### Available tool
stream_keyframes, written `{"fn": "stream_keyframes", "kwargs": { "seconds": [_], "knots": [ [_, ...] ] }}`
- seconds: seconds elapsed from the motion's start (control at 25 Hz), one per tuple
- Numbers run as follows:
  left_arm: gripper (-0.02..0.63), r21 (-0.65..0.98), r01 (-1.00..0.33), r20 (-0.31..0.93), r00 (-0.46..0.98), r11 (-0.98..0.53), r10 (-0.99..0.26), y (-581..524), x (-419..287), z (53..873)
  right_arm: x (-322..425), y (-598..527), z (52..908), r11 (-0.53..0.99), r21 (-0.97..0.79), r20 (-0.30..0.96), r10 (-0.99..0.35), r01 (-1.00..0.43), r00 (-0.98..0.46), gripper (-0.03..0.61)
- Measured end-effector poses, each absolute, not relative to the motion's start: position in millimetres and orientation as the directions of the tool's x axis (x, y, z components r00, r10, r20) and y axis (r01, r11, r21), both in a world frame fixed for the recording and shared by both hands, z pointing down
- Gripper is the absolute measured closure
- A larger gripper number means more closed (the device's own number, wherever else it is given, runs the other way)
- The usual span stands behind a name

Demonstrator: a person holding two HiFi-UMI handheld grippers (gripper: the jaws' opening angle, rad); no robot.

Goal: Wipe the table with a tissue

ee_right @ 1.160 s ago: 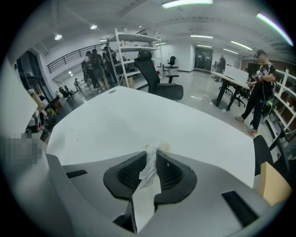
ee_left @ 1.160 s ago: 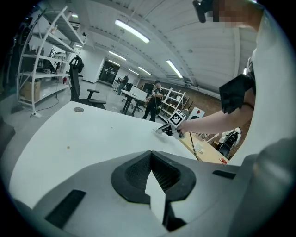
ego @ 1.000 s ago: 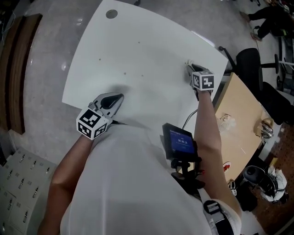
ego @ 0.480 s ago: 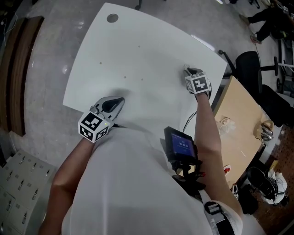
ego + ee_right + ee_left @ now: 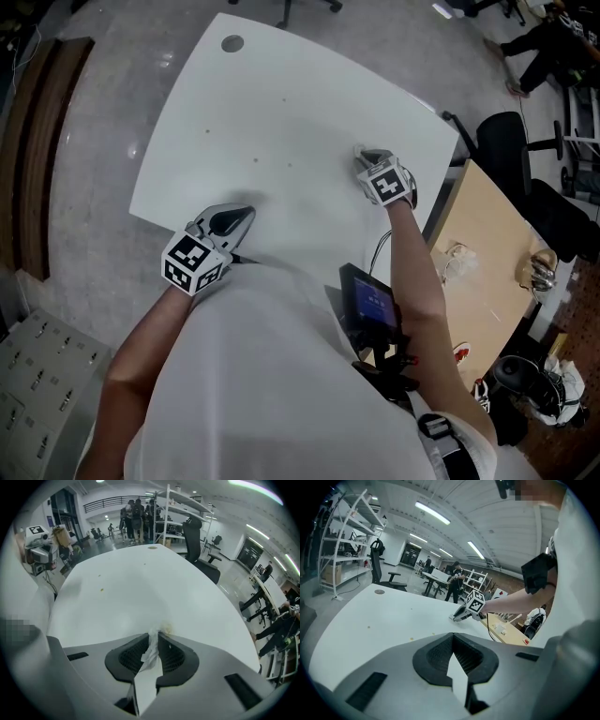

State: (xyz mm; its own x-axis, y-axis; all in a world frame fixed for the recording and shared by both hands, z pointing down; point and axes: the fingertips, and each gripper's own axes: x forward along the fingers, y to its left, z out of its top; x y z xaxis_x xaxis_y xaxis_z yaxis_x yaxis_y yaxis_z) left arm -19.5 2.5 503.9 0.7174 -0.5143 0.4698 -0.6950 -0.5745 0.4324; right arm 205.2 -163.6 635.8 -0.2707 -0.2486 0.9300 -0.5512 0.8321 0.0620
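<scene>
We pinch the crumpled tissue (image 5: 151, 652) in the right hand-held gripper (image 5: 364, 159), tip down at a brownish smear (image 5: 167, 629) near the desk's (image 5: 281, 112) right edge so it can rub there, while the left hand-held gripper (image 5: 241, 216), pressed together and empty, waits by the near edge.

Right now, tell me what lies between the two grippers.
Only white table, a few tiny specks on it, separates left gripper from right gripper; the head view shows it.

Head view looks steeply down; both gripper views skim the shared table (image 5: 281, 122).
</scene>
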Motion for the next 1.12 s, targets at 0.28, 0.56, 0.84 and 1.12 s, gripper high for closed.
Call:
{"fn": "stream_keyframes", "kwargs": {
  "seconds": [0.28,0.56,0.84,1.12],
  "knots": [
    [0.607,0.424,-0.7,0.467,0.713,-0.575,-0.523,9.9,-22.4,502.0,179.4,-126.8,635.6,0.89,0.039,0.937,-0.192,-0.455,-0.294,0.514],
    [0.607,0.423,-0.695,0.464,0.718,-0.582,-0.52,15.7,-23.8,500.4,149.9,-87.3,634.1,0.931,0.016,0.933,-0.146,-0.365,-0.33,0.514],
    [0.607,0.422,-0.694,0.458,0.718,-0.583,-0.524,15.5,-22.9,500.1,135.3,-53.1,632.6,0.967,-0.037,0.922,-0.065,-0.253,-0.381,0.514],
    [0.607,0.425,-0.707,0.458,0.707,-0.565,-0.539,13.0,-27.8,501.6,183.9,-129.9,617.9,0.819,0.031,0.855,-0.319,-0.573,-0.409,0.514]
  ]
}}
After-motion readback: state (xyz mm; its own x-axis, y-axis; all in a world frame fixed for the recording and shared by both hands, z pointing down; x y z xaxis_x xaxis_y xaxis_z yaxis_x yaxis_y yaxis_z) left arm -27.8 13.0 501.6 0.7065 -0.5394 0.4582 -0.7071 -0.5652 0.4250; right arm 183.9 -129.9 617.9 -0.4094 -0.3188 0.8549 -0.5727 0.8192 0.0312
